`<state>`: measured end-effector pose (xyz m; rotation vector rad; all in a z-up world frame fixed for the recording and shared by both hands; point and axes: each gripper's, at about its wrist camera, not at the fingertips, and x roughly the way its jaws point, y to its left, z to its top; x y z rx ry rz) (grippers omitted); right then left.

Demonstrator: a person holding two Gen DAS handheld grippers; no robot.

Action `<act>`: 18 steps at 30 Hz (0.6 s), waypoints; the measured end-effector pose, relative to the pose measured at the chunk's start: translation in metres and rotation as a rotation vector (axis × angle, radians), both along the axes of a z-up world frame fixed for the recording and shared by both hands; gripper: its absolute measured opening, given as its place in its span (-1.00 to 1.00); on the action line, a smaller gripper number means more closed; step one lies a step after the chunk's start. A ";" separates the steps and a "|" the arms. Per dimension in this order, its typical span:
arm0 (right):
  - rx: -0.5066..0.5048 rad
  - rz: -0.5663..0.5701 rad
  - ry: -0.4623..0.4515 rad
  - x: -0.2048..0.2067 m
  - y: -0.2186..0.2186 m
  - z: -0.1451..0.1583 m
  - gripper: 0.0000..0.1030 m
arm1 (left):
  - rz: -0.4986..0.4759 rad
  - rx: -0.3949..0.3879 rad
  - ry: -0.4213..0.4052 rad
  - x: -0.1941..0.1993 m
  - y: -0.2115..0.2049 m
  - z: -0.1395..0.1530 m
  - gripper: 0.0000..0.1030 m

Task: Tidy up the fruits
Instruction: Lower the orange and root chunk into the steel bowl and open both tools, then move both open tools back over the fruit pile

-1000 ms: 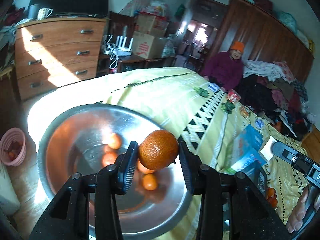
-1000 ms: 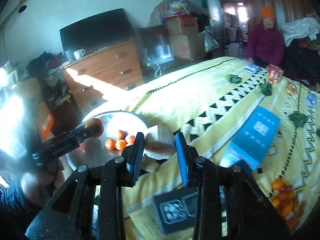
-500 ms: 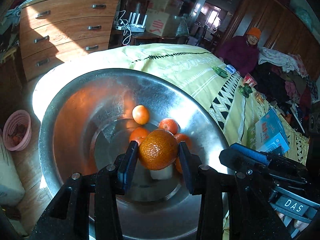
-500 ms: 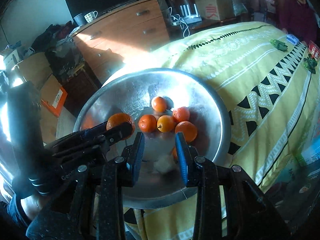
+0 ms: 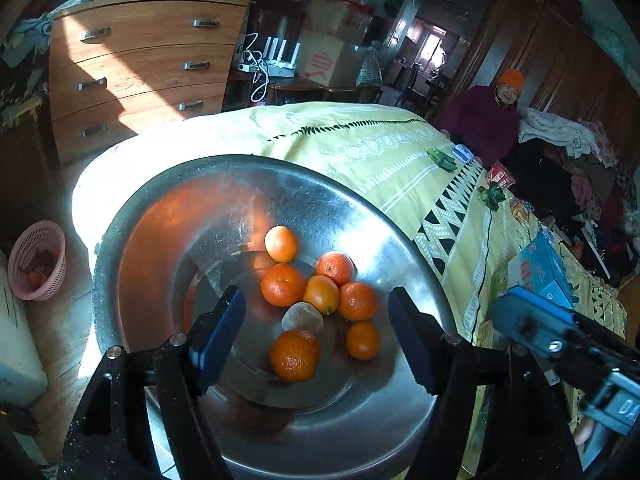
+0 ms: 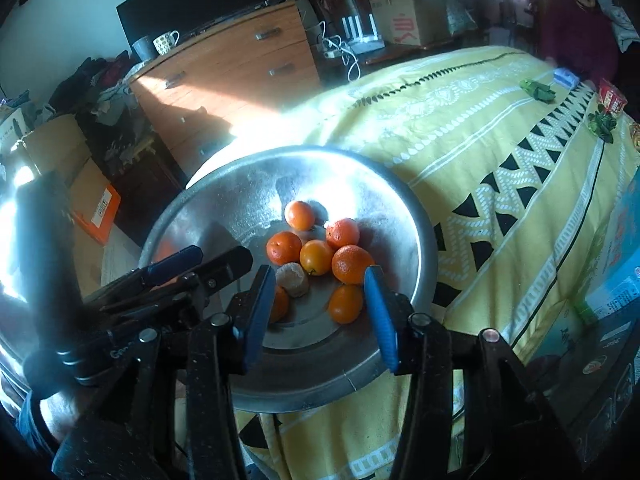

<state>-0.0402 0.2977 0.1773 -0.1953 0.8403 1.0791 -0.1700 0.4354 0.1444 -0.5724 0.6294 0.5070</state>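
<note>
A large steel bowl [image 5: 160, 240] [image 6: 400, 216] sits on the yellow patterned bedspread [image 5: 380, 152]. It holds several oranges and one pale brownish fruit [image 5: 302, 317] [image 6: 293, 279]. The biggest orange [image 5: 295, 355] lies just ahead of my left gripper [image 5: 316, 334], which is open and empty over the bowl. My right gripper [image 6: 318, 312] is open and empty over the bowl's near side, with an orange [image 6: 345, 303] between its fingers' line of sight. The left gripper also shows in the right wrist view [image 6: 188, 268].
A blue box [image 5: 540, 268] lies on the bed to the right. A wooden dresser [image 5: 136, 72] stands behind the bed. A pink basket [image 5: 36, 260] is on the floor at left. A person in an orange hat [image 5: 492, 116] sits beyond the bed.
My left gripper opened and dropped its orange into the bowl. My right gripper opened wider; the pale fruit it carried a second ago lies in the bowl.
</note>
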 end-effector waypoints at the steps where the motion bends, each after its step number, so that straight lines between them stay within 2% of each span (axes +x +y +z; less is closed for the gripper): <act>1: 0.025 -0.004 -0.023 -0.005 -0.008 0.011 -0.08 | 0.003 0.011 -0.009 -0.002 -0.003 0.005 0.45; 5: 0.108 -0.002 -0.122 -0.034 -0.048 0.048 -0.05 | -0.007 0.061 -0.064 -0.009 -0.023 0.029 0.45; 9: 0.149 -0.047 -0.211 -0.063 -0.114 0.060 0.19 | -0.061 0.119 -0.143 -0.013 -0.057 0.061 0.45; 12: 0.137 -0.133 -0.237 -0.073 -0.163 0.050 0.32 | -0.125 0.171 -0.206 -0.010 -0.096 0.083 0.53; 15: 0.112 -0.223 -0.200 -0.075 -0.209 0.028 0.34 | -0.229 0.207 -0.256 -0.001 -0.144 0.098 0.54; 17: 0.075 -0.284 -0.191 -0.076 -0.235 0.013 0.35 | -0.306 0.216 -0.260 0.008 -0.177 0.100 0.55; 18: 0.062 -0.320 -0.159 -0.074 -0.253 0.002 0.35 | -0.344 0.216 -0.261 0.012 -0.192 0.100 0.55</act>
